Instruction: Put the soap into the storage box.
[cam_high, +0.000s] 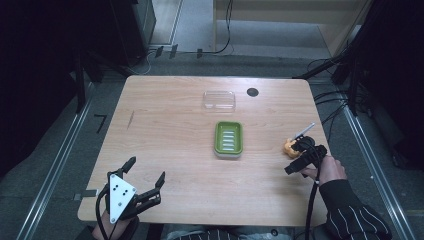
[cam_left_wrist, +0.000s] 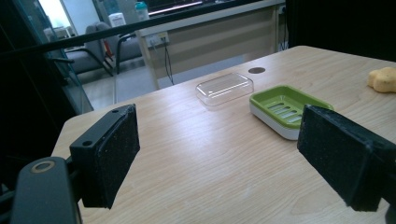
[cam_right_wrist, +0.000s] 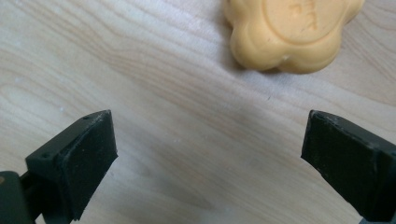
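1. The right tool (cam_high: 298, 147) sits at the right edge of the worktop (cam_high: 170, 130), released, jaws spread wide with nothing between them.
2. In the right gripper view that tool (cam_right_wrist: 208, 158) looks down on bare wood, and the yellow soap (cam_right_wrist: 292, 32) lies just beyond the jaw tips, apart from both pads.
3. The soap is flower-shaped with raised lettering on top; the letters are too blurred to read, and its far part is cut off by the top of that view.
4. From the high view the soap (cam_high: 289, 147) shows as a small orange-yellow patch at the right edge of the worktop, partly hidden behind the right tool's body and cable.
5. A thin pale stick (cam_high: 304, 132) slants up from the right tool; what it is cannot be made out.
6. The left tool (cam_high: 145, 177) hovers at the near left corner of the worktop, also released, its jaws wide apart and gripping nothing.
7. In the left gripper view the left tool (cam_left_wrist: 219, 154) frames the green soap dish (cam_left_wrist: 287, 108), which stands near the middle of the worktop.
8. A clear plastic lid (cam_left_wrist: 225, 87) lies just beyond the dish, on its far side, apart from it.
9. A small dark round spot (cam_high: 252, 92) sits to the right of the lid, near the far edge.
10. A striped sleeve (cam_high: 350, 210) enters at the near right, cut off by the frame.
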